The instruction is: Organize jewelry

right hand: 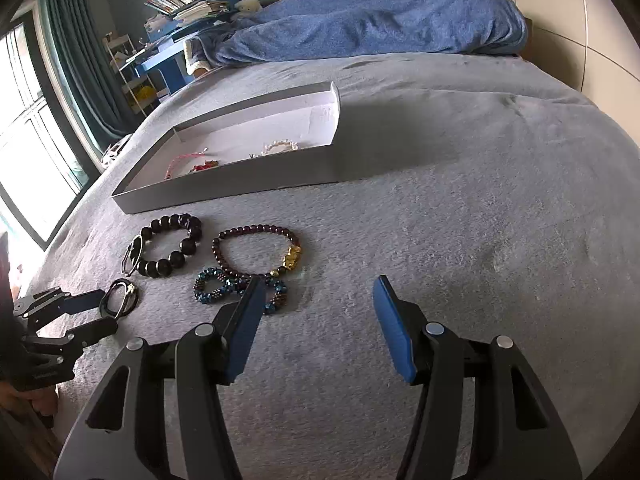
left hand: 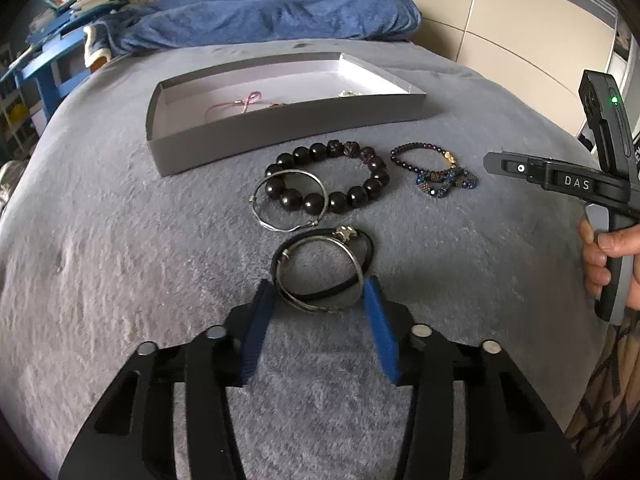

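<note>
Grey plush bedcover (left hand: 120, 240) is serving as the work surface, and a shallow grey cardboard tray with a pale lining (left hand: 280, 128) is lying across it as the place where the jewelry is being gathered; a pink cord bracelet (left hand: 236, 104) and a pale beaded piece (right hand: 280, 146) are already lying inside. Several pieces are waiting on the cover just in front of the tray: a large black round-bead bracelet (left hand: 332, 176) with a thin silver wire bangle (left hand: 288, 204) overlapping its near-left edge, a small dark purple bead bracelet with a gold charm (right hand: 260, 252), and a blue crystal-bead bracelet twisted into a figure eight (right hand: 240, 290) touching it.

Nearest the person, a black leather cord bracelet with a silver ring and a small metal charm (left hand: 320, 272) is lying between the blue pads of the left gripper (left hand: 320, 296). Its jaws are standing spread, flanking the near rim of the piece without pinching it, probably lining up a squeeze across the loop before lifting it to the tray.

The right gripper (right hand: 320, 300) is hovering with jaws wide apart and holding nothing, its left pad over the blue crystal piece, apparently waiting its turn.
</note>
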